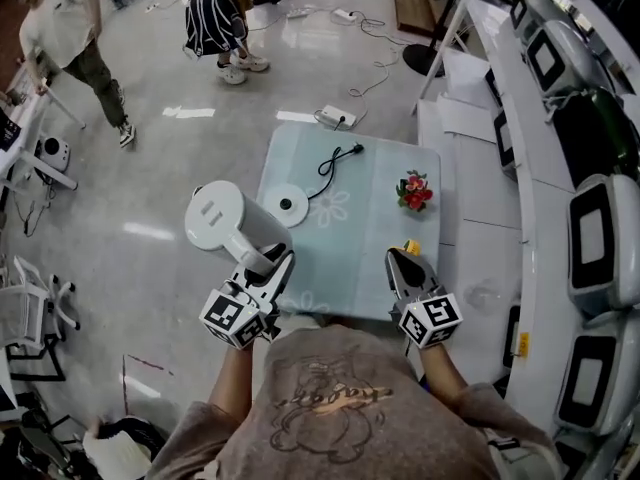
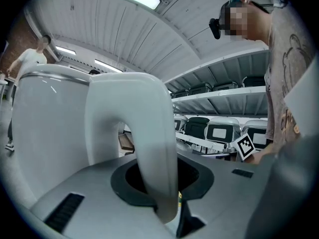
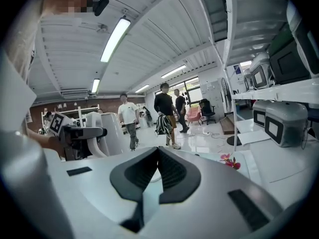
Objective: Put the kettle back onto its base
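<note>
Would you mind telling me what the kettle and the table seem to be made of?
The kettle looks like smooth white plastic, satin rather than mirror-shiny: soft highlights, moulded handle. The table has a pale green smooth top with faint flower prints, probably glass or laminate; I cannot tell which.

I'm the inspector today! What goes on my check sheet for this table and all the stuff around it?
Surface: small pale table with a flower pattern, mostly bare.
Job's things: white kettle held in the air at the table's left edge; round base on the table, nothing on it.
Clutter: red flowers on the table.
Grippers: left gripper shut on the kettle's handle; right gripper shut, empty.
Cables: black cord from the base, lying on the table; power strip on the floor.
Surroundings: people on the floor behind; shelves of machines at right.
</note>
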`<state>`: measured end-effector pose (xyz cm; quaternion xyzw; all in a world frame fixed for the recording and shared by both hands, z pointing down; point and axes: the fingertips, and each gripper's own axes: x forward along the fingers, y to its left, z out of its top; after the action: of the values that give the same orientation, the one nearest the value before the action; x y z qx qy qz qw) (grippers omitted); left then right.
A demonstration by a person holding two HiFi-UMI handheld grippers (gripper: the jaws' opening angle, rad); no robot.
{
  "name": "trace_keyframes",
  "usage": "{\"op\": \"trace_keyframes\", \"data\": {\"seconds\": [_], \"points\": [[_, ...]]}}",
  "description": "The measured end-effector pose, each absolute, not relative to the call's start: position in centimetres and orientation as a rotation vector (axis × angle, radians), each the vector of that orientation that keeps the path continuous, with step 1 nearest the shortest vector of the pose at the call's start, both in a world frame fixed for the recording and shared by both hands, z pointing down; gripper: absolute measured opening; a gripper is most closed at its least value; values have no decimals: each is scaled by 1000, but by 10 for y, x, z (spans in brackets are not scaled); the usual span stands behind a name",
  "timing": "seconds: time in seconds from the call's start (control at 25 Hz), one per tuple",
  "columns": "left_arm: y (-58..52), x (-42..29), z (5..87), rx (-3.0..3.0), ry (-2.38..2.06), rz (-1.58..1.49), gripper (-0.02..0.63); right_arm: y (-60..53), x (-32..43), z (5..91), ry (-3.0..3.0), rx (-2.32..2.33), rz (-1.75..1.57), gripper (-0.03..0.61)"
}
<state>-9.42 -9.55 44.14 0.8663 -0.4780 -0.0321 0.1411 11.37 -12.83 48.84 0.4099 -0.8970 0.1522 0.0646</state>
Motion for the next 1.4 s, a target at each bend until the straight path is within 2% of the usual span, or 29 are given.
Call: {"op": "trace_keyframes", "data": {"seconds": [0.72,1.4], "points": [[-212,-119,511,2570,-1256,-48,95,-167,107,500,-2568,1417,515,0],[-266,-101,574,2582,-1119,20,96,-175,128,523,-2395,1512,555,0]]}}
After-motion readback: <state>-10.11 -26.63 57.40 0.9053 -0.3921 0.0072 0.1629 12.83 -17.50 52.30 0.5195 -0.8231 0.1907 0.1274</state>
